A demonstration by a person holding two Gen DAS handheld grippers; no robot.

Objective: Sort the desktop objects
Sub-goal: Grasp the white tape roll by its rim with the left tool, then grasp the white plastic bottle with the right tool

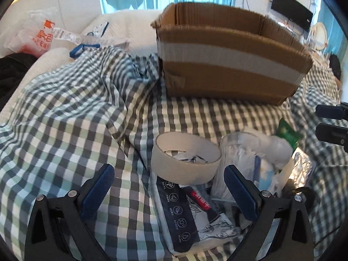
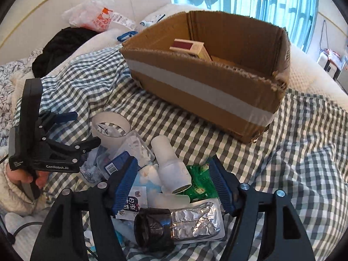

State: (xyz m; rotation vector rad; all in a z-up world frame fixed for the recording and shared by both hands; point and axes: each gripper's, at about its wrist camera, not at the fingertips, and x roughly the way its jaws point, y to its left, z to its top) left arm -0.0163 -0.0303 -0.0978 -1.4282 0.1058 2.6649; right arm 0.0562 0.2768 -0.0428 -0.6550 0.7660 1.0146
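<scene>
Left gripper [image 1: 168, 187]: fingers released, straddling tape roll [image 1: 186, 159]. Right gripper [image 2: 174, 186]: fingers released, flanking white bottle [image 2: 171, 163]. Clutter pile on checked bedsheet [image 2: 293, 163], near cardboard box [image 2: 206, 91].

Torn corrugated cardboard box [image 2: 202, 91], checked cloth [image 2: 293, 165]

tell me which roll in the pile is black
The roll of bin bags nearest the right gripper; the tape roll farther back is white.
</scene>
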